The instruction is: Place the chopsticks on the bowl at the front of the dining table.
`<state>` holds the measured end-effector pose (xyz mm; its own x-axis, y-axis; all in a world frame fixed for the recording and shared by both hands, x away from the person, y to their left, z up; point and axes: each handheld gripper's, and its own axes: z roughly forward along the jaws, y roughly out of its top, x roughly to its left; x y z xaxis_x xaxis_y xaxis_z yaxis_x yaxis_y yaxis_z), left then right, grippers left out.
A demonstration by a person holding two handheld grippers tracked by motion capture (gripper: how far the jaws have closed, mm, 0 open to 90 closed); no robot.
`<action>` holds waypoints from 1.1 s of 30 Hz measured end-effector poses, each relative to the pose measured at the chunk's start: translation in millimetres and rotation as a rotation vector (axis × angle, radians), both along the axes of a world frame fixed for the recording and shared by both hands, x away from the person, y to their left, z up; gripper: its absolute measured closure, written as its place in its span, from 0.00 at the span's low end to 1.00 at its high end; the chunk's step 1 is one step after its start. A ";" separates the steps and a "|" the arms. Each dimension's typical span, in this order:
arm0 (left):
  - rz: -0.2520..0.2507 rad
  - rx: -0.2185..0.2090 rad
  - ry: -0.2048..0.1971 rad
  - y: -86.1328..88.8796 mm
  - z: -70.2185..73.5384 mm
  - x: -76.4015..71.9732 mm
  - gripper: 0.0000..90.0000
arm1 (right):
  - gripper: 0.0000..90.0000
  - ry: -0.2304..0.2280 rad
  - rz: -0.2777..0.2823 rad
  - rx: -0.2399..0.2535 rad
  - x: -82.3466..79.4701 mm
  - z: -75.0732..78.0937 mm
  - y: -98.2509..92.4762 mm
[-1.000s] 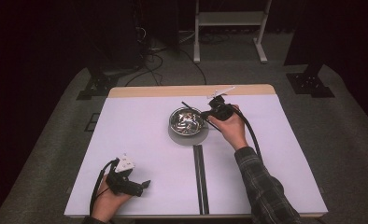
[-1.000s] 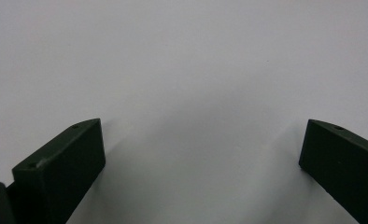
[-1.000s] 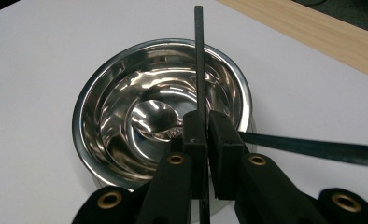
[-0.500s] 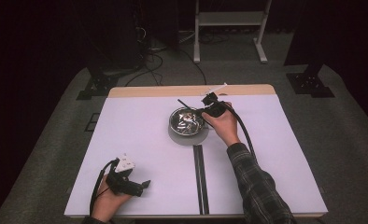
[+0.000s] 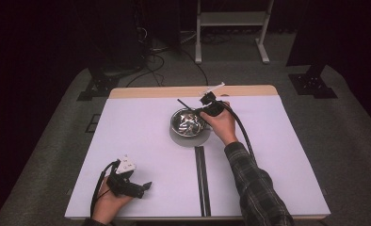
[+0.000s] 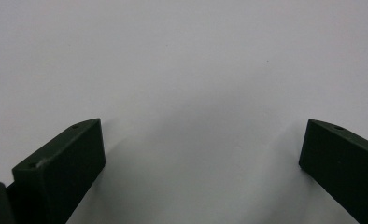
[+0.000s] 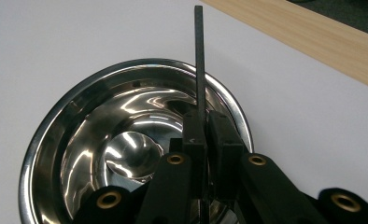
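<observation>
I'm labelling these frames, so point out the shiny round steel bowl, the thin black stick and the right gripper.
shiny round steel bowl (image 7: 51,126), right gripper view, left rim
thin black stick (image 7: 199,56), right gripper view, upper shaft
right gripper (image 7: 205,130), right gripper view, between fingertips

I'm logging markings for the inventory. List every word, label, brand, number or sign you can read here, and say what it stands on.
None: no readable text on the steel bowl, the thin black stick clamped in the right hand-held gripper, the left hand-held gripper, or the white table.
</observation>
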<state>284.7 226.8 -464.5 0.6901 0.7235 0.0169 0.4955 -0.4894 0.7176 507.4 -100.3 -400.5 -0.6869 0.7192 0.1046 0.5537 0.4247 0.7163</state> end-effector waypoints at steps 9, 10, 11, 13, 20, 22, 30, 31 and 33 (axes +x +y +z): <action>0.000 0.001 -0.001 0.0 0.0 0.0 0.00 | 0.94 -0.004 -0.001 0.000 1.4 -3.7 3.8; 0.000 0.001 0.000 0.0 0.0 0.0 0.00 | 0.92 -0.008 -0.001 -0.006 1.6 -3.9 3.9; 0.000 0.000 0.000 0.0 0.0 0.0 0.00 | 0.87 -0.011 -0.004 -0.012 1.5 -4.2 4.3; 0.001 -0.001 -0.001 0.0 -0.1 0.0 0.00 | 0.78 -0.024 -0.002 -0.026 0.5 -4.5 4.4; -0.002 0.002 0.001 0.2 0.2 0.0 0.00 | 0.67 -0.041 0.023 -0.028 -4.9 1.5 4.3; -0.002 0.003 0.001 0.2 0.2 0.1 0.00 | 0.65 -0.045 0.030 -0.029 -8.5 4.9 3.9; 0.001 -0.003 0.000 -0.1 -0.2 -0.1 0.00 | 0.61 -0.081 0.049 -0.030 -23.5 20.3 -1.2; 0.000 0.000 0.001 0.0 0.1 -0.1 0.00 | 0.61 -0.079 0.047 -0.026 -25.5 22.0 -2.7; 0.000 -0.001 0.003 0.0 0.1 -0.2 0.00 | 0.61 -0.085 0.044 -0.030 -29.0 24.4 -6.8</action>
<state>284.6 226.8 -464.4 0.6900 0.7237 0.0141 0.4974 -0.4883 0.7171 478.4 -107.1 -376.1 -0.7237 0.6898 0.0233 0.4715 0.4695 0.7464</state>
